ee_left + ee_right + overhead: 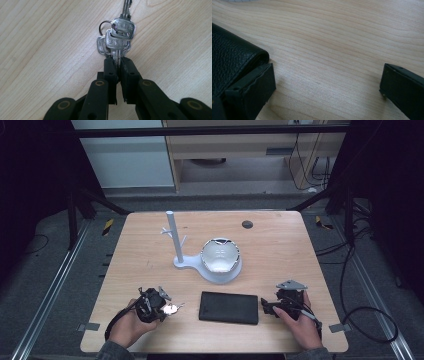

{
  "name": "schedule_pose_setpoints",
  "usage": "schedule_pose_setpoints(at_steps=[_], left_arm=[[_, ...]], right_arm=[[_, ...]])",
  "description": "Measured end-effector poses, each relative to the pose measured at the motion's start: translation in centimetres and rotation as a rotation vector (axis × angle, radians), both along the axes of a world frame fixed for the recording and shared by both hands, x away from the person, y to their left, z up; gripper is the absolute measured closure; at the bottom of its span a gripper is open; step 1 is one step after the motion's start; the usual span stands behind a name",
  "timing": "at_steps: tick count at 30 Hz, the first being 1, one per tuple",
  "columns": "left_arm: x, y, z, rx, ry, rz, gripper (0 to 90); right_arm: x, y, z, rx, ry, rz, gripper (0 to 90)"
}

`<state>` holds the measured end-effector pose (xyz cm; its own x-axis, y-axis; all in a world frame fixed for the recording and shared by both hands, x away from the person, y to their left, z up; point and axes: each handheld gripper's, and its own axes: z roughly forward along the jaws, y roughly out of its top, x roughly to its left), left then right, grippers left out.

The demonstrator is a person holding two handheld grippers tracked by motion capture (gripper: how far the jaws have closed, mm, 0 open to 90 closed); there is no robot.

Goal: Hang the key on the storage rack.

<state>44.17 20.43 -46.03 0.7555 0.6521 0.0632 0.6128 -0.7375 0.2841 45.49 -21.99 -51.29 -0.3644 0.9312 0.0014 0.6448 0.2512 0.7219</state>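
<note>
Since the keys [117, 40] hang loose on a thin ring, I judge them light, hard and slippery; one blade gives the firmest hold. My left hand-held gripper [119, 62] pinches that blade near the surface's [280, 245] front-left. My right hand-held gripper [327, 82] gapes empty beside the wallet [232, 57].
</note>
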Motion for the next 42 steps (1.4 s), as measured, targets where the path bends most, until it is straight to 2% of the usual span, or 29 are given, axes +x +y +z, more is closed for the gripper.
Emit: schedule_pose_setpoints(at_steps=[2, 8, 12, 14, 22, 26, 30, 32, 38, 42], left_arm=[[-0.1, -0.1, 0.5, -0.008, -0.018, -0.011, 83.6], [0.0, 0.5, 1.0, -0.031, -0.019, -0.011, 83.7], [-0.1, 1.0, 1.6, -0.058, -0.039, -0.007, 83.7], [-0.2, 1.4, 2.2, -0.086, -0.042, -0.011, 83.7], [0.0, 1.9, 4.2, -0.075, -0.068, -0.016, 83.7], [0.0, 2.0, 5.5, -0.073, -0.094, -0.017, 83.7], [0.2, 2.3, 7.5, -0.089, -0.118, -0.015, 83.8], [0.3, 2.4, 8.5, -0.079, -0.129, -0.019, 83.7], [1.1, 2.3, 11.4, -0.065, -0.171, -0.022, 83.8], [1.8, 2.4, 12.9, -0.067, -0.180, -0.022, 83.8]], right_arm=[[0.0, 0.0, 0.0, 0.000, 0.000, 0.003, 0.3], [0.0, 0.0, 0.0, -0.006, -0.004, 0.006, 0.3], [0.0, 0.0, 0.0, -0.006, -0.005, 0.006, 0.3], [0.1, 0.0, 0.0, -0.006, -0.005, 0.007, 0.3], [0.1, 0.0, 0.0, -0.008, -0.007, 0.007, 0.4], [0.1, 0.0, 0.0, -0.008, -0.007, 0.006, 0.4], [0.1, 0.0, 0.0, -0.008, -0.007, 0.007, 0.4], [0.1, 0.0, 0.0, -0.007, -0.006, 0.007, 0.4], [0.1, 0.0, 0.0, -0.007, -0.005, 0.008, 0.3], [0.1, 0.0, 0.0, -0.007, -0.005, 0.008, 0.3]])
